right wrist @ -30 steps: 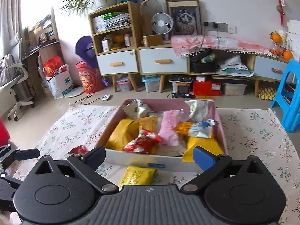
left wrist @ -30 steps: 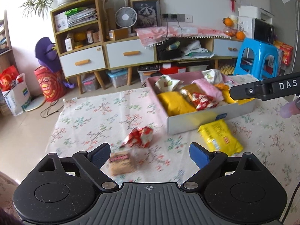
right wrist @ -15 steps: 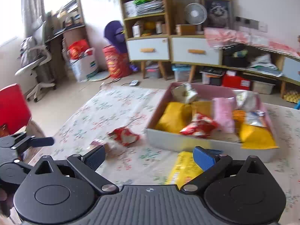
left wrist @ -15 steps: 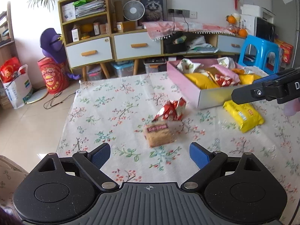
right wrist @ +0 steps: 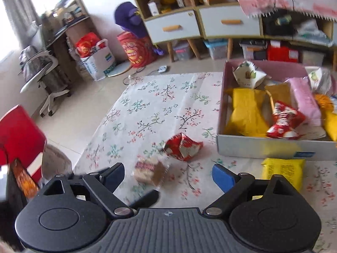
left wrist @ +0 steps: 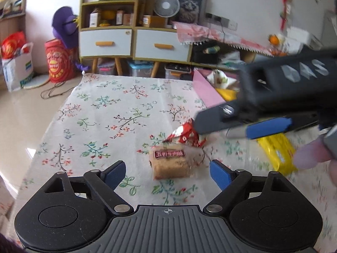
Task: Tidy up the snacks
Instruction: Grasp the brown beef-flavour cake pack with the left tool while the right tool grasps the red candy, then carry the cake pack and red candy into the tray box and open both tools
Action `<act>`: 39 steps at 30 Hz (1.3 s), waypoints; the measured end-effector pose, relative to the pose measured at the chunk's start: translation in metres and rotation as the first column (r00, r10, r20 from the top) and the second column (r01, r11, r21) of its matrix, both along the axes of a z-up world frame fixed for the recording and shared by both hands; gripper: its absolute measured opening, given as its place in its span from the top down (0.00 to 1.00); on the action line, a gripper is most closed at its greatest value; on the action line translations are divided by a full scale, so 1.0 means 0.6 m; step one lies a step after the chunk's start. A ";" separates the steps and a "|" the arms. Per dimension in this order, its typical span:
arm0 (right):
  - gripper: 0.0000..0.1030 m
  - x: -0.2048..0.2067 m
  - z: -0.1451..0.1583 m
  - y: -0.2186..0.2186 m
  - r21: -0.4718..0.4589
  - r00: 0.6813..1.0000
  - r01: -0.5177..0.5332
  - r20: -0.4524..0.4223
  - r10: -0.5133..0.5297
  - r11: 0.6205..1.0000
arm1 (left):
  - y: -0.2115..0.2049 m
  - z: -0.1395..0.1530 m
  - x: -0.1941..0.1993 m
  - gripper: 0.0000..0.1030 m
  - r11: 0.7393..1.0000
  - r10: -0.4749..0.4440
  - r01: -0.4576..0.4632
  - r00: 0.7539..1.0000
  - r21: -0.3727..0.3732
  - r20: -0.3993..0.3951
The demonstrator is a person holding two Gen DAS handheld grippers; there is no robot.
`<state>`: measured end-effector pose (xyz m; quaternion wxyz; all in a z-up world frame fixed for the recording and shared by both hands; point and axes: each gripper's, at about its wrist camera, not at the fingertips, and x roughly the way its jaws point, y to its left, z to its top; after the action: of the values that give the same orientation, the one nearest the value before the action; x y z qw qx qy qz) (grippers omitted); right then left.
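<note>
A brown biscuit pack (left wrist: 171,164) lies on the floral tablecloth between the open fingers of my left gripper (left wrist: 167,176); it also shows in the right wrist view (right wrist: 148,171). A red crumpled snack bag (left wrist: 186,136) (right wrist: 182,146) lies just beyond it. A yellow packet (left wrist: 277,152) (right wrist: 284,171) lies in front of the pink snack box (right wrist: 259,147), which holds several snacks. My right gripper (right wrist: 167,176) is open and empty, and reaches in from the right over the red bag in the left wrist view (left wrist: 242,124).
The floral cloth (right wrist: 151,109) covers the table. A red chair (right wrist: 19,135) stands at its left. Shelves and drawers (left wrist: 134,42) line the far wall, with bags (left wrist: 18,63) on the floor.
Both grippers have swung left, away from the box, toward the biscuit pack and red bag. The right gripper now looms much closer in the left wrist view. Both stay open.
</note>
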<state>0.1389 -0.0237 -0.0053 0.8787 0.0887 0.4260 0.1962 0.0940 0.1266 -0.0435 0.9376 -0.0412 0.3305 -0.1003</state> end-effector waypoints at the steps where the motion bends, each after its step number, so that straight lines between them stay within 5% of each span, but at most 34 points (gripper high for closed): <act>1: 0.24 0.009 0.000 0.004 0.010 1.000 0.019 -0.018 -0.018 1.000 | 0.002 -0.002 0.001 0.18 1.000 0.013 -0.013 1.000 -0.017 -0.002; 20: 0.49 0.085 -0.058 0.007 0.080 0.918 0.330 -0.262 -0.299 0.941 | -0.004 -0.012 0.022 0.51 0.998 0.060 -0.061 0.998 -0.028 -0.023; 25: 0.67 0.087 -0.057 0.009 0.078 0.917 0.335 -0.257 -0.306 0.939 | -0.005 -0.010 0.023 0.61 0.998 0.056 -0.057 0.998 -0.033 -0.028; 39: 0.75 0.063 -0.041 -0.028 0.078 0.932 0.305 -0.228 -0.281 0.949 | -0.015 -0.001 0.017 0.64 0.998 0.050 -0.052 0.997 -0.019 -0.059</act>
<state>0.1765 -0.0404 -0.0300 0.8407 0.2212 0.4884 0.0757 0.1043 0.1178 -0.0441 0.9293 -0.0619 0.3556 -0.0784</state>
